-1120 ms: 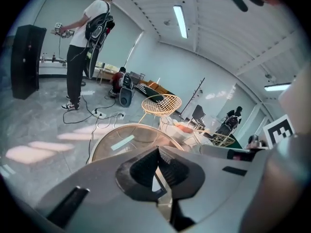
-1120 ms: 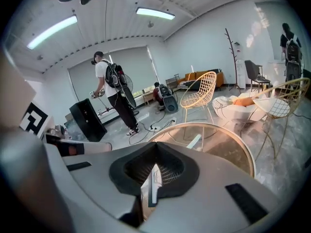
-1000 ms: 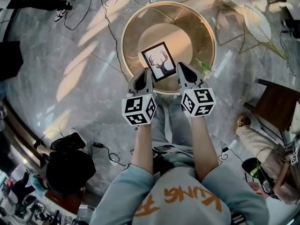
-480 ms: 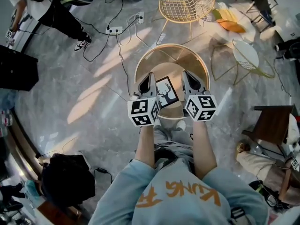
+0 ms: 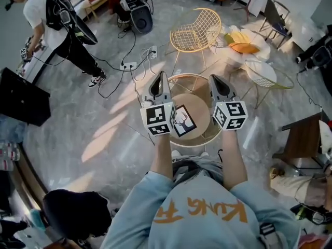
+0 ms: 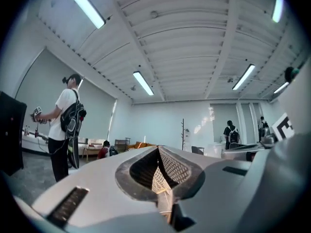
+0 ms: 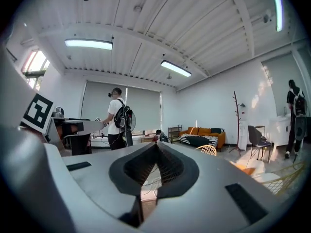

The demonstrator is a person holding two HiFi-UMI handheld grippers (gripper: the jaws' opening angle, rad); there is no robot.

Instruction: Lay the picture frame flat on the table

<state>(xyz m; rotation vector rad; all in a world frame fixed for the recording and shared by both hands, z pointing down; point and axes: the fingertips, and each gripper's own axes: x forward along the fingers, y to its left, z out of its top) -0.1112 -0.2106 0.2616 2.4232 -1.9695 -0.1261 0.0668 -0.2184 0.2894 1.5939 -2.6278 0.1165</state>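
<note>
The picture frame (image 5: 184,122), black-edged with a deer-antler print, appears to lie flat on the round wooden table (image 5: 200,107); the left gripper's marker cube hides its left corner. Both grippers are held up above the table and point away over the room. My left gripper (image 5: 158,81) is shut with nothing in it, high over the table's left side. My right gripper (image 5: 220,84) is shut and empty over the right side. In the left gripper view the closed jaw tips (image 6: 158,150) face the ceiling and far wall. The right gripper view shows its jaw tips (image 7: 156,145) closed likewise.
A yellow wire chair (image 5: 196,32) and a white wire chair (image 5: 265,71) stand beyond the table. Cables and a power strip (image 5: 129,65) lie on the grey floor. A person with a backpack (image 5: 57,19) stands far left. A brown chair (image 5: 303,139) is at right.
Both grippers have lifted from the table's near edge and now point outward above it. The head view has swung up, showing more room. The frame stays on the table.
</note>
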